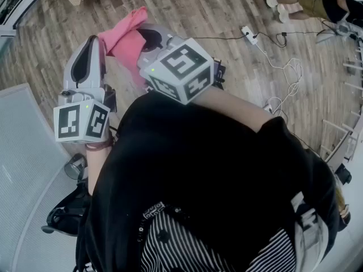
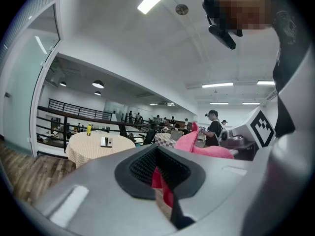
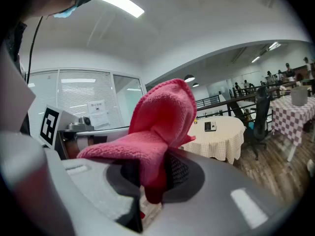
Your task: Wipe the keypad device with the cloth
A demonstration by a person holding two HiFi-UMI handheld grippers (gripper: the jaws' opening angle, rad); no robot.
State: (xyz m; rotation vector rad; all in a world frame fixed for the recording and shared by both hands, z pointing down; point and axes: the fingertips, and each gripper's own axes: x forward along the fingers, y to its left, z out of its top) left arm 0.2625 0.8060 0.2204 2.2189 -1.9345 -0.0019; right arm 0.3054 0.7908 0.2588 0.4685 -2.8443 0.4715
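A pink cloth (image 1: 126, 30) hangs from my right gripper (image 1: 140, 43), whose jaws are shut on it; in the right gripper view the cloth (image 3: 162, 117) bulges up out of the right gripper (image 3: 158, 171). My left gripper (image 1: 92, 43) points up beside it, jaws together, holding nothing. The left gripper view shows the left gripper (image 2: 157, 156) closed, with the cloth (image 2: 202, 144) off to its right. A small dark keypad-like device (image 3: 210, 126) lies far off on a round checked table (image 3: 216, 141); the device (image 2: 106, 141) also shows in the left gripper view.
Both grippers are held up at chest height over a wood floor (image 1: 227, 10). A power strip (image 1: 248, 34) with white cables lies there, near another person's feet (image 1: 281, 1). A grey panel (image 1: 22, 152) is at the left. An office chair (image 3: 258, 117) stands by the round table.
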